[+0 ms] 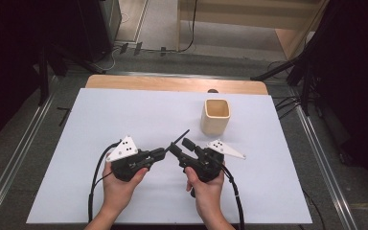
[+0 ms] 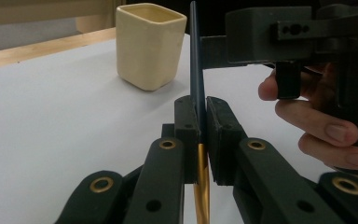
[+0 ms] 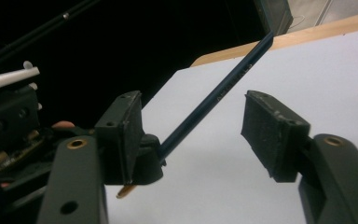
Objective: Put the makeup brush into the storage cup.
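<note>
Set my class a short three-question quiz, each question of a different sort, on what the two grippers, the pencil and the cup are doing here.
1. True or false: the left gripper is clamped on the dark blue pencil.
2. The right gripper has its pads: A pressing the pencil, B apart around it?
3. What stands on the white table beyond the grippers?

Key: 1 true. 2 B. 3 A cream cup, upright and open-topped.

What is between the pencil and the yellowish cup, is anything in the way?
Nothing visible is. The pencil sticks up from the left gripper, and bare white table lies between it and the cup. The right gripper sits beside the pencil, jaws apart.
</note>
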`<state>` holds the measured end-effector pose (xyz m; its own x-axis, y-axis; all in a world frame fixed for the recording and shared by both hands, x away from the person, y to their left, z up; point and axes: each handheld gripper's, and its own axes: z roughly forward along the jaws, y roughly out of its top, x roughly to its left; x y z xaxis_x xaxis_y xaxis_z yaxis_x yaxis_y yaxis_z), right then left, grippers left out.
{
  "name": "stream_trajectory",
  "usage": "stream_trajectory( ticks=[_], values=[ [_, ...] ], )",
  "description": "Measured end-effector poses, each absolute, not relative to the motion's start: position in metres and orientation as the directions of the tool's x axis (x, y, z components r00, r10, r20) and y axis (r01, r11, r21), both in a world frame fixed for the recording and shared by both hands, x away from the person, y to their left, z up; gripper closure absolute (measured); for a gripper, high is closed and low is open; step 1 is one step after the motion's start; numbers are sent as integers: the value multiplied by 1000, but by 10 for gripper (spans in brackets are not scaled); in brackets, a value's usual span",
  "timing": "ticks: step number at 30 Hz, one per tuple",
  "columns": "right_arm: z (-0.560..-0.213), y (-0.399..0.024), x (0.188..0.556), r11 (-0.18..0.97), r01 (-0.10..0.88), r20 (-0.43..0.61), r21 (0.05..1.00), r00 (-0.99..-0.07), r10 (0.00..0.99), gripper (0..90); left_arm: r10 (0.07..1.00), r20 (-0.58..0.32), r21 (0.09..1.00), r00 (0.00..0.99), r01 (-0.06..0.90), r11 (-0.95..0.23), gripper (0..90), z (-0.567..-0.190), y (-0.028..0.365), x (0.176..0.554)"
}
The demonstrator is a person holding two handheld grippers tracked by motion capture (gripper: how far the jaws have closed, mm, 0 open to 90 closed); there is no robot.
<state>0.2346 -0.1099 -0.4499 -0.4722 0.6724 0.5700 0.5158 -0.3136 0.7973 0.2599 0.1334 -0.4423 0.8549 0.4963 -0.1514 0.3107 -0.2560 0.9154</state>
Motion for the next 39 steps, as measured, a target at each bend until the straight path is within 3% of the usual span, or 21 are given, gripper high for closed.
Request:
stream_trajectory(
  ticks=[15,17,19,20,21,24,26,35,39],
  values=[
    [-459,-115,239,-439,591,722,676,-412,557,634,482,-116,919,868,277,-279,845,-447,123,254],
    [-460,-116,239,-456,597,738,661,-404,540,700,476,-118,914,871,282,-290,845,-447,121,253],
    [-461,-118,240,-443,623,750,645,-405,522,853,468,-123,908,875,290,-303,840,-449,118,254],
    [-461,-118,240,-443,623,750,645,-405,522,853,464,-130,905,876,296,-305,840,-450,118,254],
    [-461,-118,240,-433,623,743,652,-409,530,854,464,-139,903,875,304,-303,833,-451,117,255],
    [-457,-116,236,-398,581,687,710,-449,571,855,478,-130,901,868,305,-308,662,-452,116,254],
    [-449,-112,232,-346,530,612,774,-489,621,855,483,-130,900,866,307,-308,626,-451,116,254],
    [-433,-97,220,-134,389,347,911,-549,761,855,510,-86,887,856,298,-351,646,-449,108,250],
    [-431,-95,219,-90,367,296,926,-555,778,855,503,-87,883,860,301,-361,678,-449,107,249]
  ],
)
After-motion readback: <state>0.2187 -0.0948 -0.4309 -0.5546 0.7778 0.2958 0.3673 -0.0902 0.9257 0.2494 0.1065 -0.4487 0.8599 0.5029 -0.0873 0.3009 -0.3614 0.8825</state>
